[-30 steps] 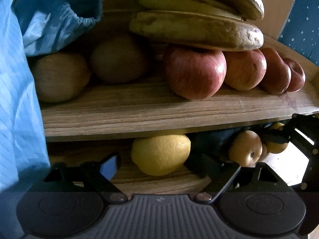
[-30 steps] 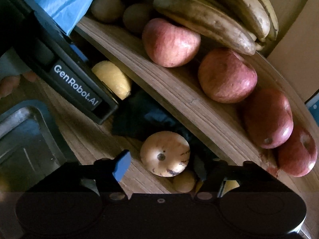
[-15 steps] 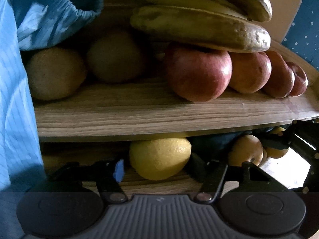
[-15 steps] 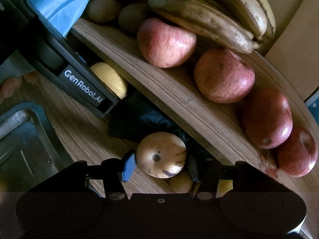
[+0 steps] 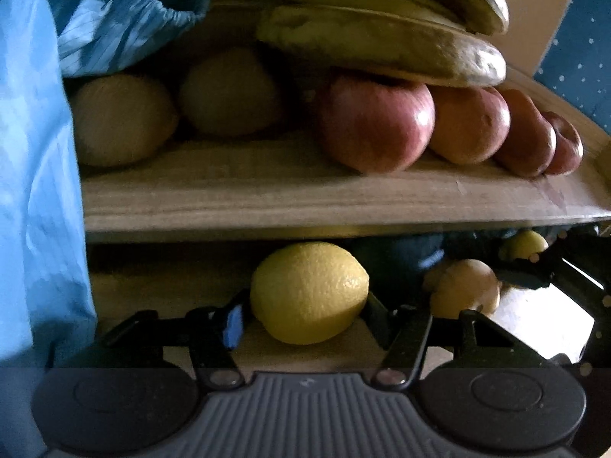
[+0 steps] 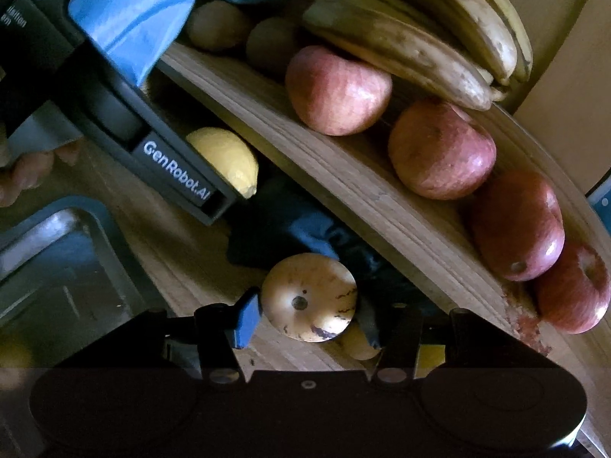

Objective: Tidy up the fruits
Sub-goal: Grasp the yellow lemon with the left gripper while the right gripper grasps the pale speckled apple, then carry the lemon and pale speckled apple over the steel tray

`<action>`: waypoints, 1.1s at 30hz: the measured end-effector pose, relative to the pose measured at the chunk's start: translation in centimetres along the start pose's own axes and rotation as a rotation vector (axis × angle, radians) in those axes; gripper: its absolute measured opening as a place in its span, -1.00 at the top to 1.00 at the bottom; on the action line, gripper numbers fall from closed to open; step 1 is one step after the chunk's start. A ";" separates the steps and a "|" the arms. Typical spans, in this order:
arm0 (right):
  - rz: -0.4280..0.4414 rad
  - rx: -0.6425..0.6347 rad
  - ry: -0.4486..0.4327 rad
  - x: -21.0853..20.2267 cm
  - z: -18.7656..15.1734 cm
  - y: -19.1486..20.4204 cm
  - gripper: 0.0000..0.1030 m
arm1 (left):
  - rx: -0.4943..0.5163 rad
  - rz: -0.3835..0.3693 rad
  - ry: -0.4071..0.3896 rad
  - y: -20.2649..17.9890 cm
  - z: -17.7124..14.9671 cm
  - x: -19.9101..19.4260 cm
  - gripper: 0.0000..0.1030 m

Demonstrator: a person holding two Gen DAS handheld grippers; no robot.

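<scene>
Left gripper (image 5: 301, 316): clamped on lemon (image 5: 309, 292) | right gripper (image 6: 305, 322): clamped on pale fruit (image 6: 309, 295) | upper shelf (image 5: 305, 198): apples, bananas sorted | both lower fruits await placing.

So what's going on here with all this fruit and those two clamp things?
A person is sorting fruit with a handheld gripper in each hand. The left gripper has just closed on a lemon, and the right gripper on a pale speckled round fruit, both lying under a curved wooden tray. That tray already holds red apples, bananas and brown kiwi-like fruits.
</scene>
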State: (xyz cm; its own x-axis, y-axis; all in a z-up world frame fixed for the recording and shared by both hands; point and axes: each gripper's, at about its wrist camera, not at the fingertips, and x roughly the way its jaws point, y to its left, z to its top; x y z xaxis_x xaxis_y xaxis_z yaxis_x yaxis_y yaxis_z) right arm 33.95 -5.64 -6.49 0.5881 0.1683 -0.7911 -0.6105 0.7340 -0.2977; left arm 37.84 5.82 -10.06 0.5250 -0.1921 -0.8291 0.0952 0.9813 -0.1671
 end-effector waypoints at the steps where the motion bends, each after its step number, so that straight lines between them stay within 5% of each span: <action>1: 0.003 -0.002 -0.001 -0.2 0.1 0.1 -0.07 | 0.002 0.001 0.002 -0.1 -0.2 -0.1 -0.28; 33: 0.040 0.008 -0.090 -8.2 -3.3 2.0 -0.07 | 0.022 -0.035 -0.027 -3.4 -4.7 -5.3 -0.28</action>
State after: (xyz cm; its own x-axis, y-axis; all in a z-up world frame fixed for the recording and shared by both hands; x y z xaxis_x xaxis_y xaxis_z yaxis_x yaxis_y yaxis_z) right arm 26.18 -7.76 -2.35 0.6087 0.2556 -0.7511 -0.6305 0.7305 -0.2624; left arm 30.76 3.42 -7.57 0.5436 -0.2267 -0.8081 0.1326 0.9739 -0.1840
